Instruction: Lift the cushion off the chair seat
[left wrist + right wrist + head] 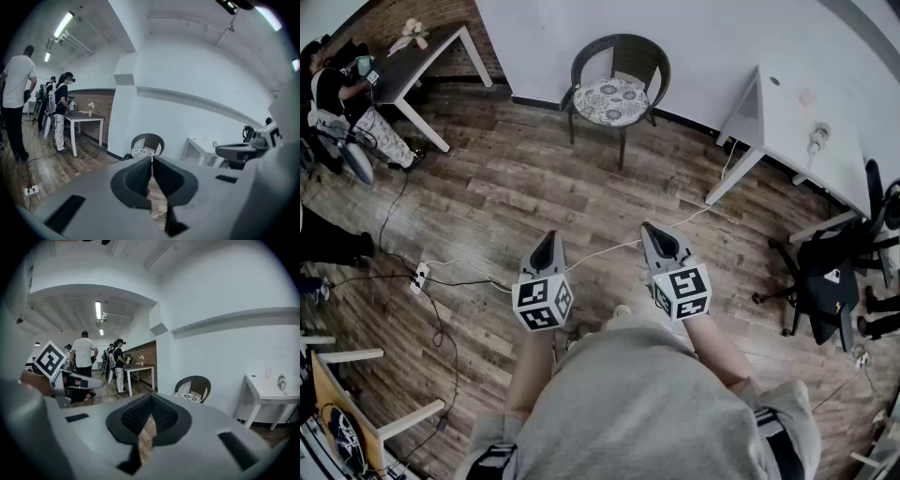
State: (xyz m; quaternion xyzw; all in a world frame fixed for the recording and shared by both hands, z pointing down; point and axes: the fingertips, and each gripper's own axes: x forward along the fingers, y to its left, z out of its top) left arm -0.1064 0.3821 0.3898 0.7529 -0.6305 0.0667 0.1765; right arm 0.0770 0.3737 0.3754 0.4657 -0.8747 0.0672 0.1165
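Note:
A dark wicker chair [621,66] stands against the far white wall, with a round patterned cushion [610,100] lying on its seat. Both grippers are held in front of the person, well short of the chair. The left gripper [548,242] is shut and empty, and so is the right gripper [651,231]. In the left gripper view the chair [148,141] and cushion [142,152] show small just above the closed left gripper [152,160]. In the right gripper view the chair [196,384] and cushion [189,397] sit to the right of the closed right gripper [150,398].
A white table [806,117] stands right of the chair, and a black office chair [825,281] is nearer on the right. A dark table [422,56] and people [347,103] are at the far left. A power strip [419,277] and cables cross the wooden floor.

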